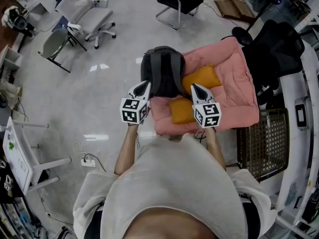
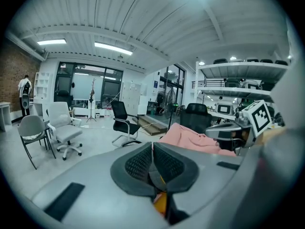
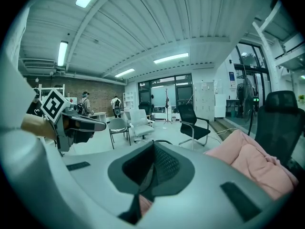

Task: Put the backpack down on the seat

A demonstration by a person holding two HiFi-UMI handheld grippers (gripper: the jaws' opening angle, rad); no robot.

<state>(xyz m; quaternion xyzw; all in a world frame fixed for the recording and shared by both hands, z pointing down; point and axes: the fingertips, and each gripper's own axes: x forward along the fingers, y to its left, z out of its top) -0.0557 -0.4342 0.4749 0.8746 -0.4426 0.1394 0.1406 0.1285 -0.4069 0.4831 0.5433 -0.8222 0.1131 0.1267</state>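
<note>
Minding that your left claw [image 1: 143, 85] and right claw [image 1: 195, 87] are pressed together, settle the grey backpack [image 1: 162, 69] fully onto the pink seat [image 1: 233, 78], off its edge.

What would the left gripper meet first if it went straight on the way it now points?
Most likely the backpack: in the head view the left gripper aims into its near left side. Height is hard to judge, so it might pass just over.

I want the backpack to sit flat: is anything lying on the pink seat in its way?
Yes: an orange cushion beside the backpack and a second orange cushion nearer the person lie on the pink seat.
</note>
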